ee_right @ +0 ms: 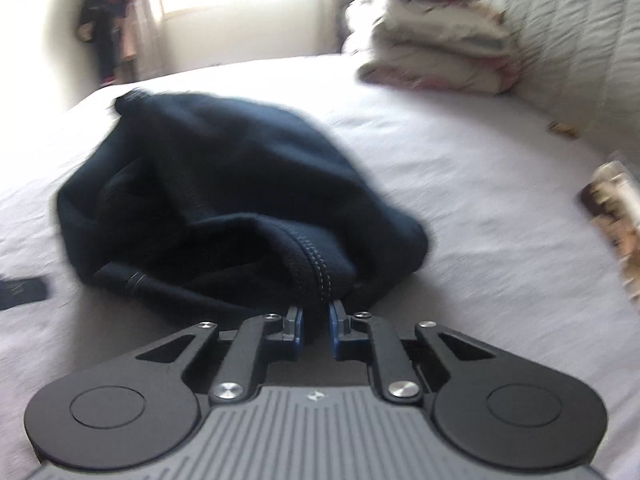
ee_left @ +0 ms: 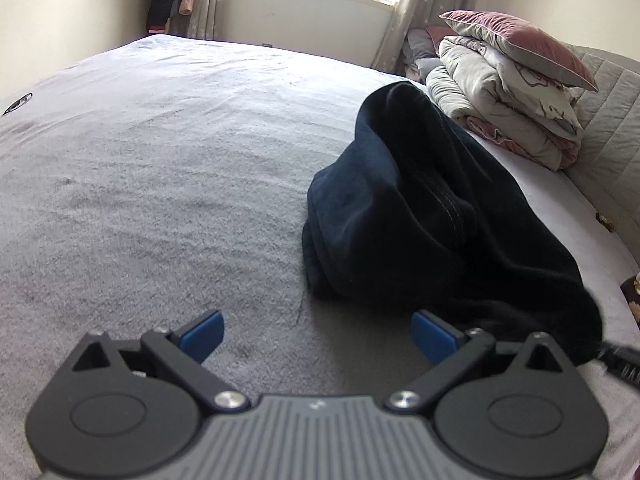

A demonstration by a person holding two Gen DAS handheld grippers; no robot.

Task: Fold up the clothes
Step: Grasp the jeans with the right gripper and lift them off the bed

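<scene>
Right hand-held gripper (ee_right: pixel 316 326) pinches dark garment (ee_right: pixel 224 192) on bed (ee_right: pixel 460 168)

No text, label, brand or number can be read in either view; a small pale mark sits on the grey ribbed body of the left gripper (ee_left: pixel 316 338) and right gripper (ee_right: pixel 316 330), too tiny to make out

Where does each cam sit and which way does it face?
Left wrist: on the left hand-held gripper, angled down across the grey bed sheet toward the window; jaws open, empty.
Right wrist: on the right hand-held gripper, angled down; jaws shut on the crumpled dark navy garment.
Shared: garment, sheet, stacked bedding, window.
</scene>
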